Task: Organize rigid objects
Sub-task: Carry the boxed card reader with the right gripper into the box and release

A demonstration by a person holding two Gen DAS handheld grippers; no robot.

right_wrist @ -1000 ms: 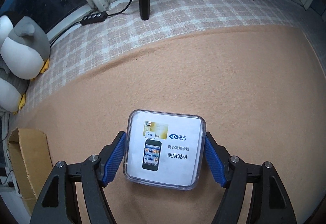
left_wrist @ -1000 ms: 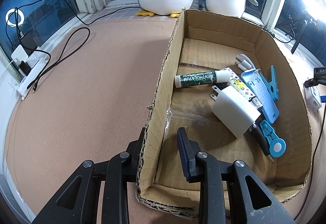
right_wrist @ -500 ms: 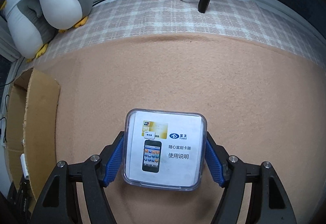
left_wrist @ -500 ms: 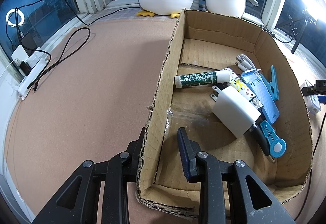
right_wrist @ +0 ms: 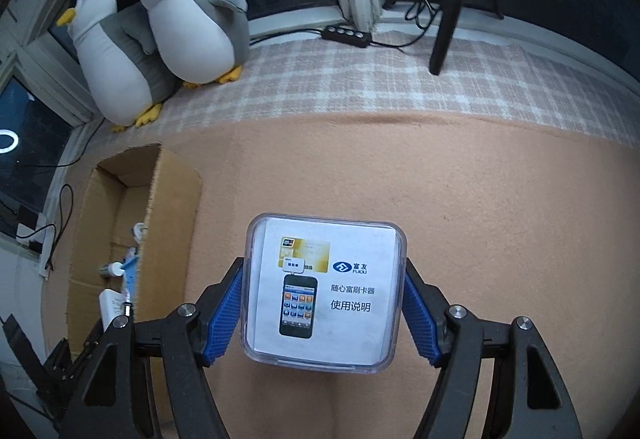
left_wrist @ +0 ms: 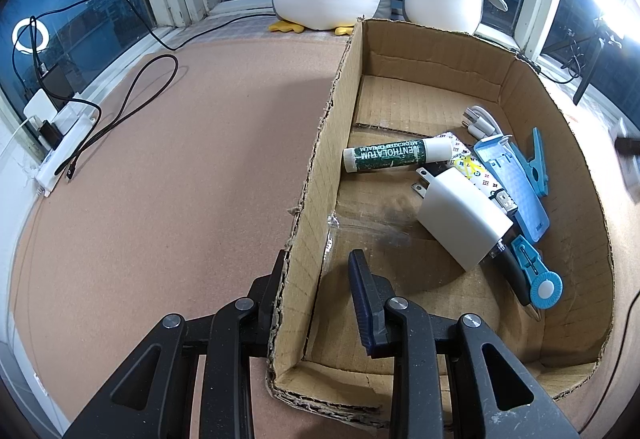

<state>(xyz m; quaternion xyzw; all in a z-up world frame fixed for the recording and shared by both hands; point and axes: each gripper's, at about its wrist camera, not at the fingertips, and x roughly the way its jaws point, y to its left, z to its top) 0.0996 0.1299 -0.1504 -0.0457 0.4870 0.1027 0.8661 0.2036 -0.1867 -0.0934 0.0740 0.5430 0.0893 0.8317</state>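
**A:** What's in my jaws right now?

**B:** My right gripper (right_wrist: 324, 313) has its jaws clamped on the clear plastic case (right_wrist: 323, 295), one blue pad on each side, the printed leaflet facing the lens. My left gripper (left_wrist: 316, 297) has its jaws pinched narrow on the near wall of the cardboard box (left_wrist: 316, 175), one pad outside, one inside.

**A:** How far along am I?

**B:** Well on, I'd judge. Beyond the left jaws, inside the box, lie the green tube (left_wrist: 390, 155), the white charger (left_wrist: 460, 217), blue clips (left_wrist: 532, 163) and a white cable (left_wrist: 482, 121). The case is still outside the box, over the counter (right_wrist: 480, 219); it's left to go in.

**A:** And against a second ago?

**B:** The left view matches. In the right view the box has swung in, left of the jaws, with the plush penguins (right_wrist: 168, 31) now fully shown.
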